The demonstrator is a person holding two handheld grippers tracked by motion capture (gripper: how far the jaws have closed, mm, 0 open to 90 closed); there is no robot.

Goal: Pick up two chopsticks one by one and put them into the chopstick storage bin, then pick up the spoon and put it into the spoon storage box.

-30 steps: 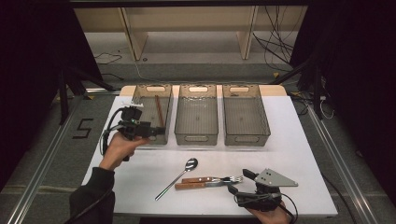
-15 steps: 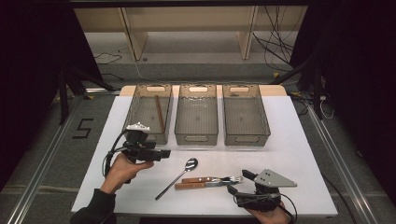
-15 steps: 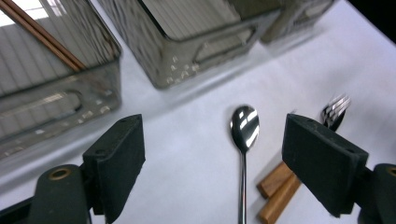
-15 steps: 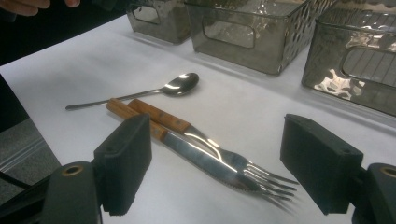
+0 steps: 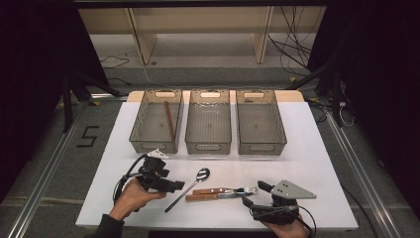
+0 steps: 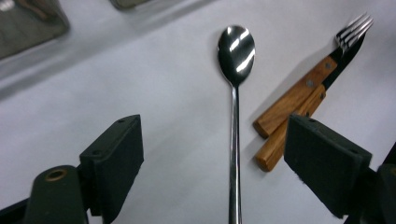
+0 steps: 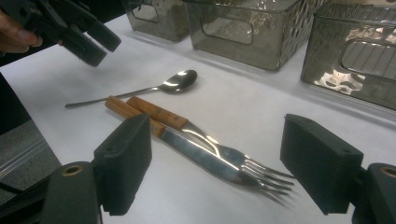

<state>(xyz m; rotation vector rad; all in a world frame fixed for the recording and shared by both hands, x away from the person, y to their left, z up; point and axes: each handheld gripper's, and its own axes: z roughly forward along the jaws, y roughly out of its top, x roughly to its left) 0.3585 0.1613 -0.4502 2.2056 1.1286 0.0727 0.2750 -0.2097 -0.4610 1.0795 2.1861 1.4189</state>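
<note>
A steel spoon (image 5: 191, 185) lies on the white table, bowl toward the bins. To its right lie a wooden-handled fork (image 5: 238, 190) and knife (image 5: 199, 197), side by side. My left gripper (image 5: 173, 186) hovers open just over the spoon's handle end. In the left gripper view the spoon (image 6: 235, 93) runs up between the wide jaws of the left gripper (image 6: 217, 140), untouched. My right gripper (image 5: 253, 194) rests open at the fork's tines. In the right gripper view the fork (image 7: 233, 154) and knife (image 7: 187, 144) lie ahead of the right gripper (image 7: 222, 149).
Three smoky clear bins stand in a row behind the cutlery: left bin (image 5: 148, 147), middle bin (image 5: 208, 147), right bin (image 5: 261, 147). A thin brown stick (image 5: 170, 120) lies in the left bin. The table's front edge runs just below both hands.
My left gripper has come away from the left bin, toward the near side and down, to the spoon's handle. The right gripper has stayed put.
</note>
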